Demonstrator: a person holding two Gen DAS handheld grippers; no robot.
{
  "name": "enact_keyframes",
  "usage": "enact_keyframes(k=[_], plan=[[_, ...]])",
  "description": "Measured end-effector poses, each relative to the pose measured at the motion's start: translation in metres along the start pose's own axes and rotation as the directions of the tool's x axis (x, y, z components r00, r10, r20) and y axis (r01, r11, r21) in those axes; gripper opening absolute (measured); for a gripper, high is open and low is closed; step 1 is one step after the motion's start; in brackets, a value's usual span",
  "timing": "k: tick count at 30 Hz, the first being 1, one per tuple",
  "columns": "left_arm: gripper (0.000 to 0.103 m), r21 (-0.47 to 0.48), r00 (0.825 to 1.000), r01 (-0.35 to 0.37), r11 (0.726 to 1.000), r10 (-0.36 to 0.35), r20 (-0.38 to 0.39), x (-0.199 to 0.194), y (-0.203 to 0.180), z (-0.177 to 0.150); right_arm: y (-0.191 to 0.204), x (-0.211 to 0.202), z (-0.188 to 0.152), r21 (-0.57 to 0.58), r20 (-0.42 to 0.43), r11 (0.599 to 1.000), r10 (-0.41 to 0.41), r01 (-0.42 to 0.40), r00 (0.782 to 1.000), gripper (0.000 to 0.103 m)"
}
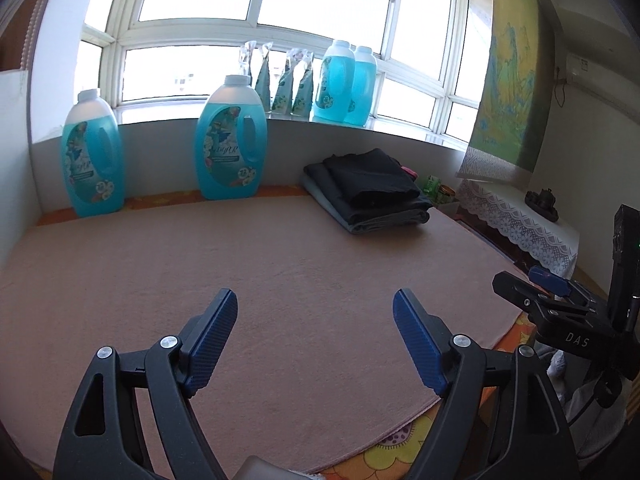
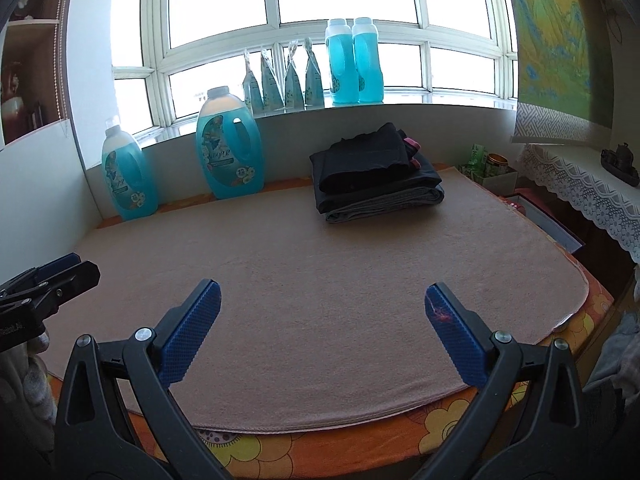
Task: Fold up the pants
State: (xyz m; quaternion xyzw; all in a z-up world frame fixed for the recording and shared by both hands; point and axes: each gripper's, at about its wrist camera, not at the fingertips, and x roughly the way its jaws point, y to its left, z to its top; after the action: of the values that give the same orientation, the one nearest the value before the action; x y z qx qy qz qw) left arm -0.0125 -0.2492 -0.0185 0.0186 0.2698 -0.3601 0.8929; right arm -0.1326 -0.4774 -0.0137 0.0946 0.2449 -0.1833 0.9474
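Observation:
A stack of folded dark pants (image 1: 368, 188) (image 2: 376, 172), black on top and grey beneath, lies at the far right of the pink mat (image 1: 240, 248) (image 2: 320, 240). My left gripper (image 1: 313, 294) hovers over the mat's near part with its jaws wide apart and nothing between the blue pads. My right gripper (image 2: 323, 286) is also open and empty above the mat's near edge. Each gripper shows at the edge of the other's view: the right gripper (image 1: 524, 280) and the left gripper (image 2: 76, 266). Both are well short of the stack.
Two big blue detergent bottles (image 1: 230, 140) (image 1: 94, 156) stand at the mat's far left edge against a low wall. More bottles and pouches (image 2: 352, 60) line the windowsill. A lace-covered shelf (image 2: 580, 188) and boxes are on the right. A flowered orange cloth (image 2: 360, 448) shows under the mat's front edge.

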Motion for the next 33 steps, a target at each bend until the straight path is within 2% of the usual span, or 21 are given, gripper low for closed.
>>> enact_keyframes(k=[5, 33], plan=[[0.08, 0.005, 0.999, -0.037, 0.999, 0.037, 0.003, -0.003, 0.003, -0.003, -0.002, -0.002, 0.0, -0.001, 0.006, 1.0, -0.029, 0.029, 1.0, 0.103], [0.084, 0.003, 0.995, -0.101, 0.995, 0.101, 0.017, -0.012, 0.006, -0.003, 0.003, 0.005, -0.001, 0.031, -0.01, 1.0, 0.001, 0.0, 1.0, 0.103]])
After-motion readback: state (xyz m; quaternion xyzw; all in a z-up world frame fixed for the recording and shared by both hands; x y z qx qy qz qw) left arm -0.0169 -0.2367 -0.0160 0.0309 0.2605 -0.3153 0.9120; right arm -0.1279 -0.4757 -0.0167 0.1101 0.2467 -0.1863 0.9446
